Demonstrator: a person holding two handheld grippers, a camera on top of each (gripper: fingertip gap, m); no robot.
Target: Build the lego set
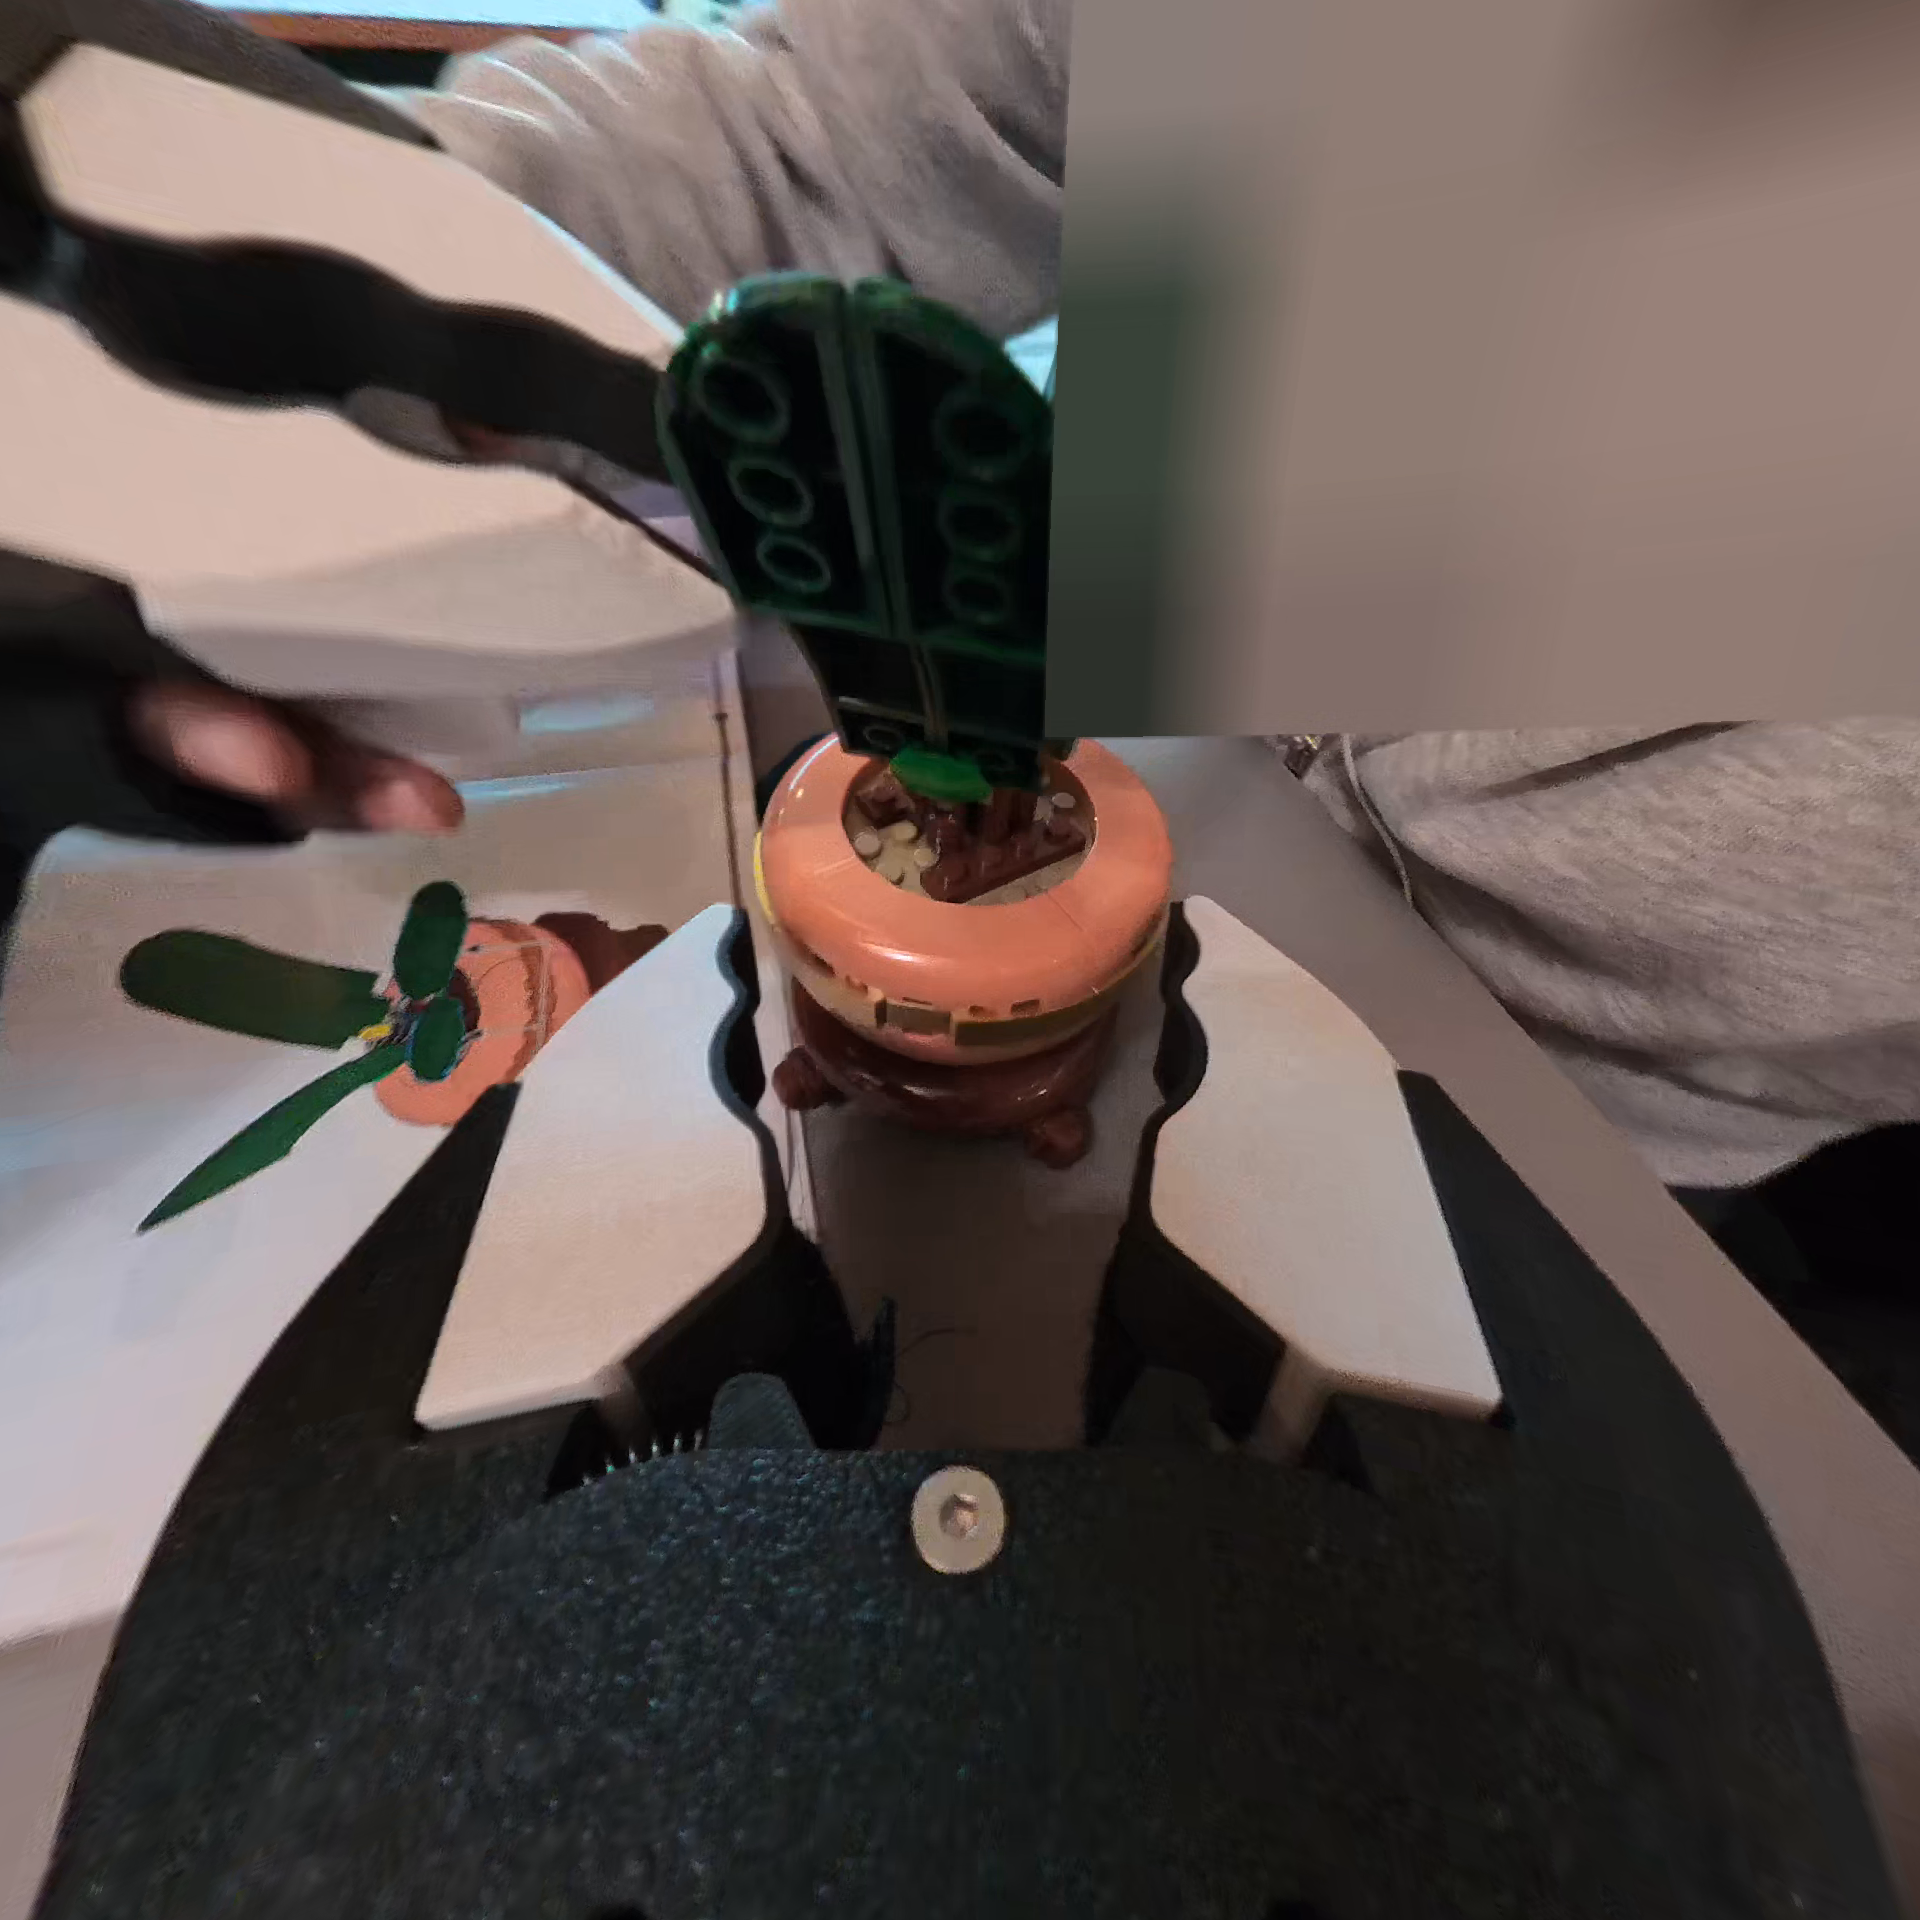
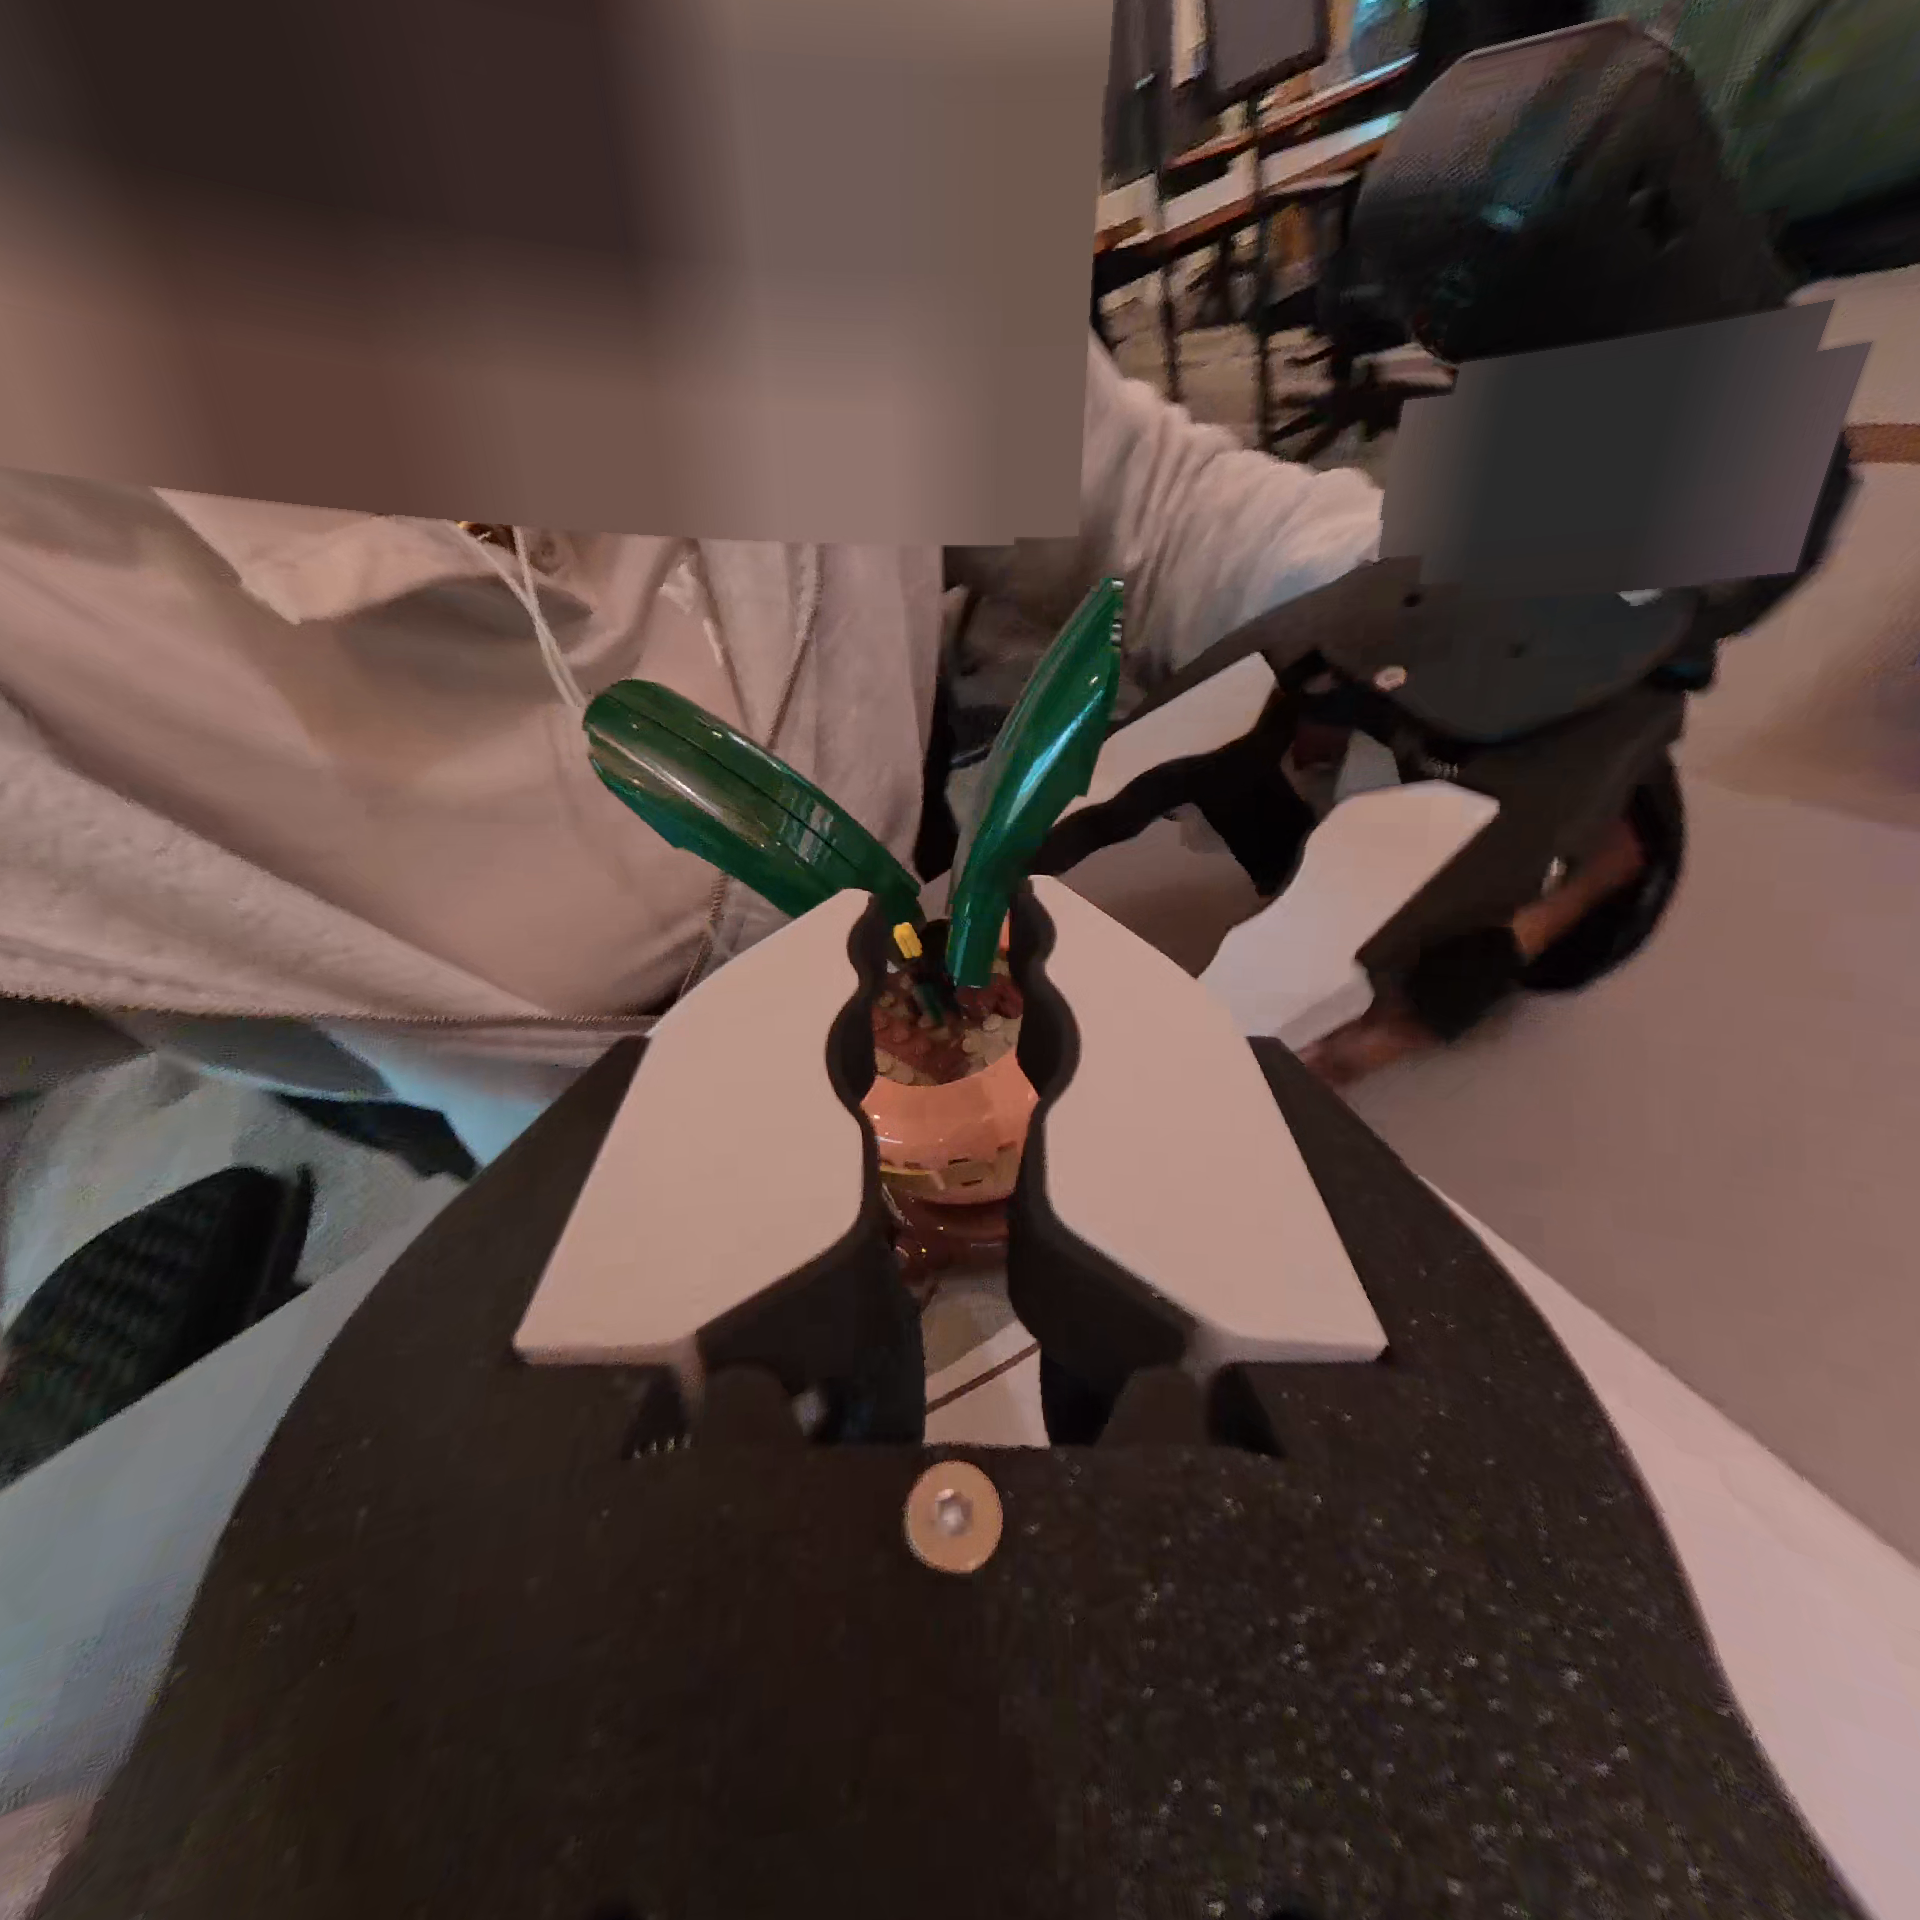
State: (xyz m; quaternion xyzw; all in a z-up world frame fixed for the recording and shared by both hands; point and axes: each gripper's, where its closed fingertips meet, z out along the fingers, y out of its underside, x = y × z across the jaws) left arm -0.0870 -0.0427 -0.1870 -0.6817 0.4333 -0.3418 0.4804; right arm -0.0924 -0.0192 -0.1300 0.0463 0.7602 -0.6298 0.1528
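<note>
A peach Lego pot (image 1: 935, 966) on a brown base stands on the white table, with brown and tan studs inside. My left gripper (image 1: 961, 914) is shut on the pot's sides. A dark green leaf (image 1: 862, 488) rises from the pot, its underside facing this camera. In the right wrist view the pot (image 2: 945, 1112) carries two leaves, one leaning left (image 2: 727, 790) and one leaning right (image 2: 1039, 779), with a small yellow piece (image 2: 906, 940) at their foot. My right gripper (image 2: 945, 904) has its jaws a narrow gap apart around the right leaf's foot. It also shows blurred at the leaf's left edge in the left wrist view (image 1: 623, 447).
An instruction page with a picture of the plant (image 1: 343, 1018) lies left of the pot. A person in a grey hoodie (image 1: 1610, 935) sits close behind the pot. A hand (image 1: 312, 769) holds the right gripper. My left gripper (image 2: 1174, 831) reaches in from the right. A dark office chair (image 2: 1538, 177) stands behind. My right fingertips sit around 7 centimetres from my left ones.
</note>
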